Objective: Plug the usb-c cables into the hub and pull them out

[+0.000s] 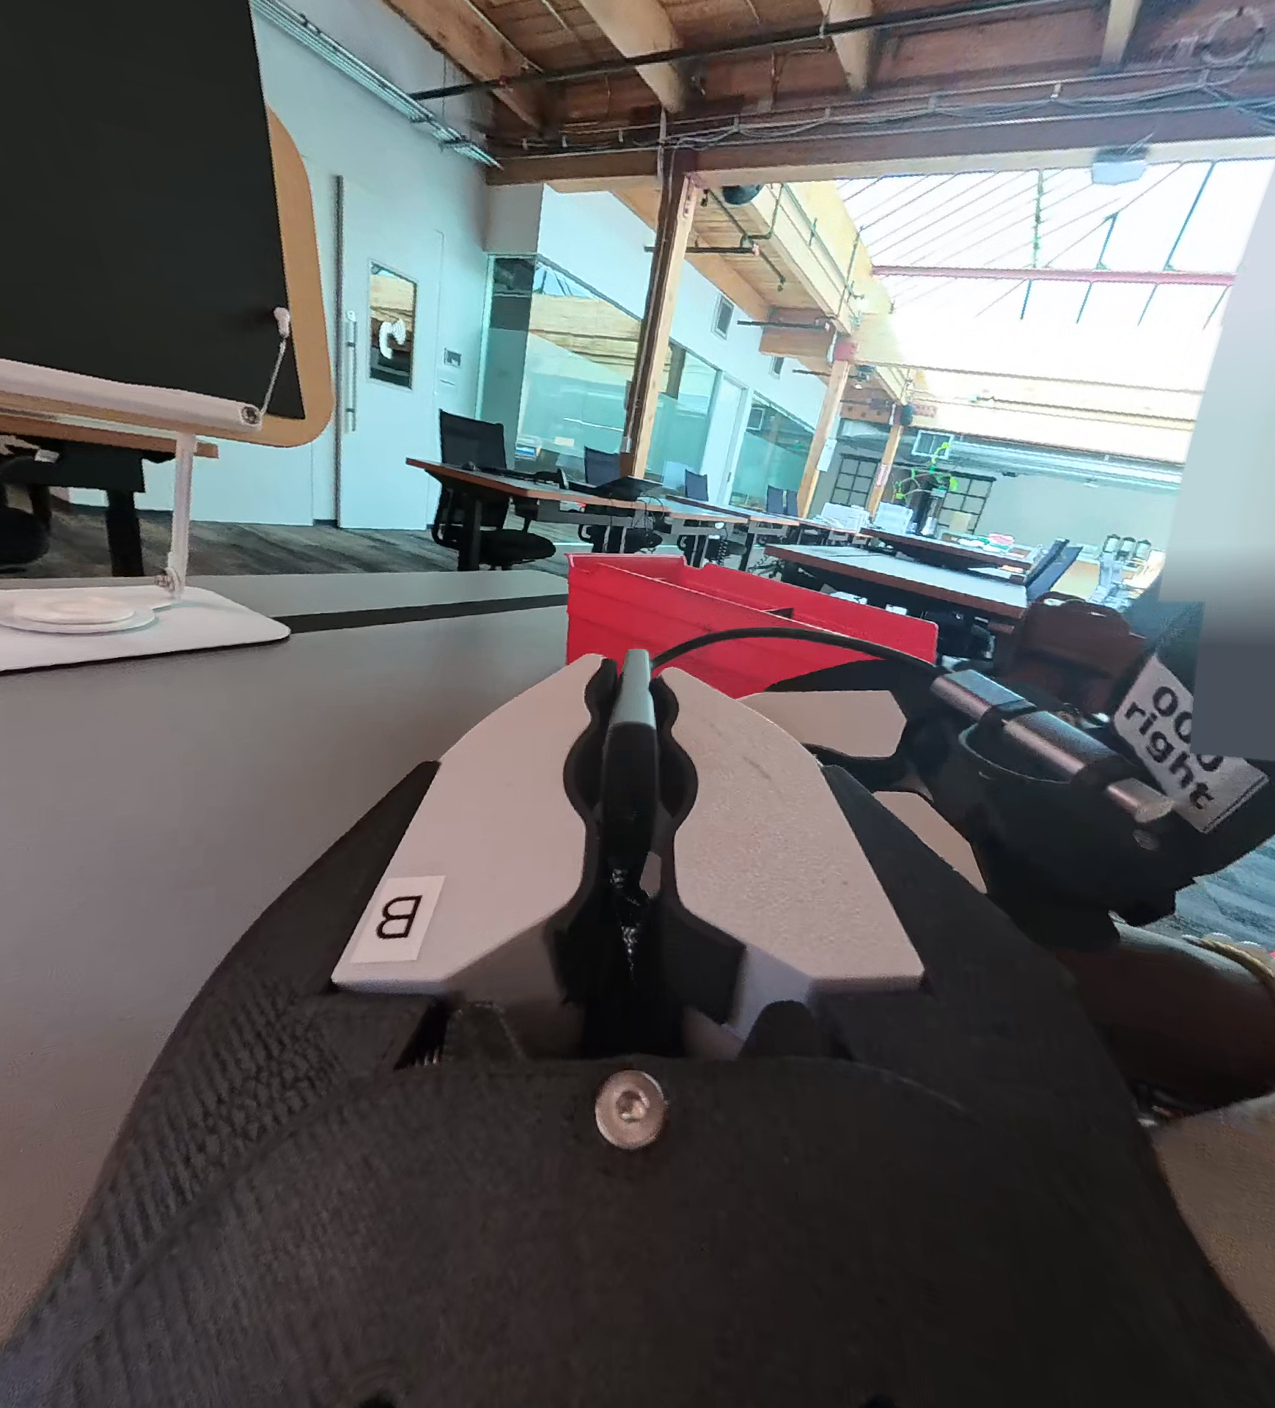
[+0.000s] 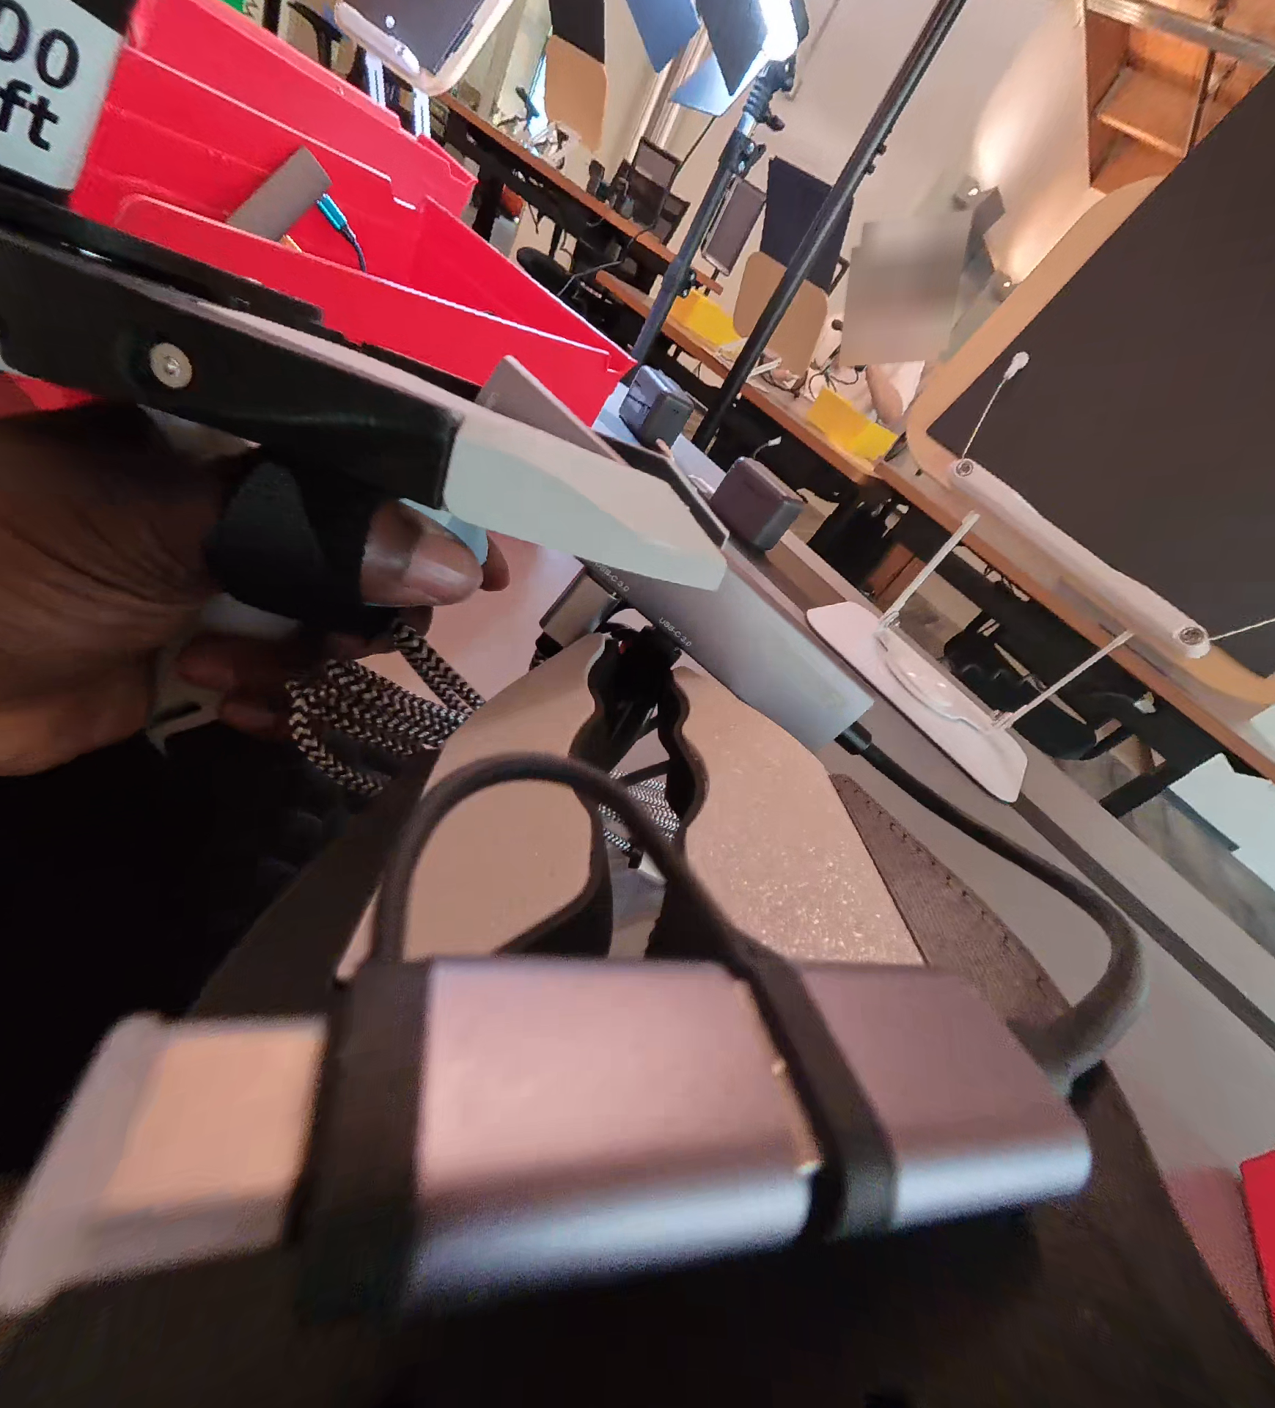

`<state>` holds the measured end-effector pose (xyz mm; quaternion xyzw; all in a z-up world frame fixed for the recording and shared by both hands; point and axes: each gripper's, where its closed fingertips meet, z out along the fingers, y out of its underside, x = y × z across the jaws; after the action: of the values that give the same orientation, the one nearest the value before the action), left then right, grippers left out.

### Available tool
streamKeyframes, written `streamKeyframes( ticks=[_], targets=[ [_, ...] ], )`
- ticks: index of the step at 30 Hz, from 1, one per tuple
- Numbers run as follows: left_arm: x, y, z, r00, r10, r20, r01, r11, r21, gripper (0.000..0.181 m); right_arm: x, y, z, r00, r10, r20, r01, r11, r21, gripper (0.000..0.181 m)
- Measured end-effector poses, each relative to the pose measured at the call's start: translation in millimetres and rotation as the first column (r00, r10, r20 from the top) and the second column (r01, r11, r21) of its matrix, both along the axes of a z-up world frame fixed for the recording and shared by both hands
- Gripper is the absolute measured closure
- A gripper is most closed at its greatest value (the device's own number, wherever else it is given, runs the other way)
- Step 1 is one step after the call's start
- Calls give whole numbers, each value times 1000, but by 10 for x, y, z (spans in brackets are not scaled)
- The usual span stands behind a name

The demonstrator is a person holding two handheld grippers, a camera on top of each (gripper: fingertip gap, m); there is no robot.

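Left gripper (image 1: pixel 630 686): fingers together, clamped on grey hub (image 1: pixel 632 705), held edge-up above dark table (image 1: pixel 162 762).

Right gripper (image 2: pixel 638 670): fingers closed on black plug (image 2: pixel 630 648) of braided cable (image 2: pixel 383 708), tip at hub (image 2: pixel 763 648) port edge; whether plug is seated cannot be told.

Step judged: insertion or extraction at port.

Technique: keep plug axis square to port face; push or pull straight, no twist. Left grip braces hub against reaction. Red bin (image 1: pixel 733 609) behind: keep clear.

Slim grey hub (image 1: pixel 630 705) held edge-up off the table, black usb-c plug (image 2: pixel 638 670) at its port
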<state>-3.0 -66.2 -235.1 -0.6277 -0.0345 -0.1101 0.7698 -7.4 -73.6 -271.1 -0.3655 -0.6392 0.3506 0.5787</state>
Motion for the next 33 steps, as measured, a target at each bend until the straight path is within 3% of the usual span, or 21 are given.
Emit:
streamKeyframes(
  ticks=[5, 6, 7, 8, 12, 15, 17, 22, 24, 26, 29, 31, 33],
  targets=[
    [-24, 55, 79, 999, 50, -13, -49, 997, 55, 177, -1, -1, 9, 1000, 1, 2, -1, 999, -43, 157],
    [-23, 64, 82, 998, 57, -23, -55, 997, 57, 177, 3, -1, 9, 1000, 3, 1, -3, 999, -48, 169],
    [-27, 61, 85, 998, 52, -17, -51, 997, 63, 177, 5, -2, 14, 1000, 8, 2, -8, 999, -51, 159],
    [-34, 59, 93, 999, 37, -3, -37, 997, 70, 177, 4, 10, 35, 1000, 12, -3, -12, 998, -54, 170],
    [-24, 53, 139, 993, -77, 86, 69, 994, 90, 173, 46, 241, 177, 999, 32, -8, -33, 977, -213, 171],
    [-26, -10, 170, 984, -139, 115, 129, 987, 96, 143, 170, 466, 232, 993, 93, 73, -68, 953, -297, 172],
    [10, 8, 73, 977, -188, 99, 190, 982, -12, 134, 263, 547, 294, 985, 139, 99, -117, 973, -199, 173],
    [290, 113, -128, 955, -295, -9, 283, 924, -259, 139, 334, 530, 198, 928, 221, 299, -258, 962, 92, 173],
    [401, 147, -259, 939, -333, -84, 287, 895, -341, 159, 333, 455, 142, 895, 262, 360, -323, 939, 120, 173],
    [358, 183, -331, 948, -287, -140, 220, 906, -362, 173, 324, 393, 125, 880, 284, 381, -362, 920, 151, 173],
    [216, 143, -184, 975, -200, -100, 169, 952, -255, 174, 283, 373, 285, 921, 295, 254, -338, 930, 146, 164],
    [21, 79, -94, 991, -102, -87, 85, 979, -184, 174, 343, 423, 461, 937, 327, 125, -334, 942, 39, 155],
    [-127, 2, -24, 997, -30, -73, 20, 991, -131, 174, 478, 525, 726, 928, 360, -99, -370, 924, -98, 152]
  ],
)
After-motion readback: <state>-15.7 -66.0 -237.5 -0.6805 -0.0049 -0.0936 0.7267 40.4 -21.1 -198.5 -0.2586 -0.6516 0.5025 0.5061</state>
